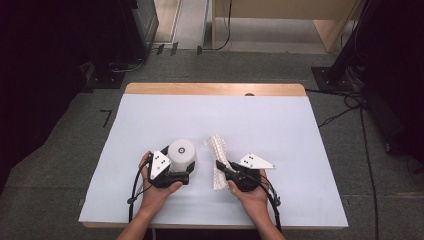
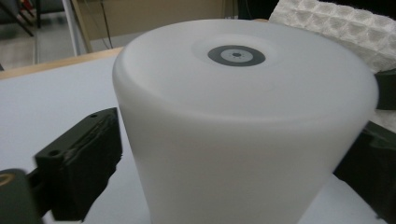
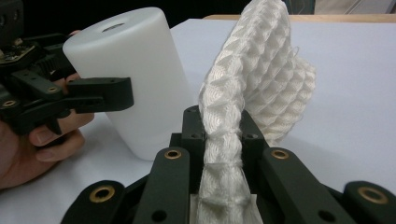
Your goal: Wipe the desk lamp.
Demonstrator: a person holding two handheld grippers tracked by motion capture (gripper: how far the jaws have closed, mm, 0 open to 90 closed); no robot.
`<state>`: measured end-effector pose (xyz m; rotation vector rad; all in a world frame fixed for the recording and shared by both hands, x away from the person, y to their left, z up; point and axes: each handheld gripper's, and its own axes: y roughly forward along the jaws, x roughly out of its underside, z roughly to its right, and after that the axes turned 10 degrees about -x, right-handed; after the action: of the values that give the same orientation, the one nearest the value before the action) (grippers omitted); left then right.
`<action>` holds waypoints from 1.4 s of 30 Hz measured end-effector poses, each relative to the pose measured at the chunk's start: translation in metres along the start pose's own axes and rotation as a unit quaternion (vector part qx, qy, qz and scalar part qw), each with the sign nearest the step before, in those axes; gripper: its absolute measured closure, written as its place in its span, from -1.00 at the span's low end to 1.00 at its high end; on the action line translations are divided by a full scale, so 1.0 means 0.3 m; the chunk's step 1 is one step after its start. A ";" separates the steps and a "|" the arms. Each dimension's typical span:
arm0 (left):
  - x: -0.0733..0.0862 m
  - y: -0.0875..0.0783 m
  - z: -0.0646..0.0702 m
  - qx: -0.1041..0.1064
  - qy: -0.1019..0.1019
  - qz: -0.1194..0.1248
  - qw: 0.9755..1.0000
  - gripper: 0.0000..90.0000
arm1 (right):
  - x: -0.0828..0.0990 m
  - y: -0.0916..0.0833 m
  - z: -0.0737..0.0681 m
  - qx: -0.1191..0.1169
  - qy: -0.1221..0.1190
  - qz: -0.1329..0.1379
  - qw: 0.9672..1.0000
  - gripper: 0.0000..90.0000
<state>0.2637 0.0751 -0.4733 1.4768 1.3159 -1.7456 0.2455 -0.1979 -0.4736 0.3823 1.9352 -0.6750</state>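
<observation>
A white plastic cylinder (image 1: 181, 151) stands upright on the white table cover, with a dark ring mark on its top (image 2: 236, 55). My left gripper (image 1: 183, 169) is shut on it, one black jaw at each side of its wall. To the right lies a white waffle-textured cloth (image 1: 218, 146). My right gripper (image 1: 220, 165) is shut on the cloth's near end, and the cloth (image 3: 266, 70) rises bunched from between the jaws. The cylinder (image 3: 135, 70) stands close to the left of the cloth, apart from it.
The white cover (image 1: 260, 125) spreads over a wooden table whose bare strip (image 1: 215, 89) shows at the far edge. Bare cover lies behind and to both sides of the hands. Dark stands and cables (image 1: 345, 107) sit on the floor around the table.
</observation>
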 end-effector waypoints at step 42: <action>-0.036 -0.003 0.026 0.159 -0.014 -0.007 0.987 -0.80 | -0.069 -0.018 -0.112 -0.051 -0.037 0.032 0.998 0.74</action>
<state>0.2625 0.0663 -0.4634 1.6053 1.0704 -2.0511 0.2275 -0.1811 -0.4423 0.3488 1.8703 -0.5405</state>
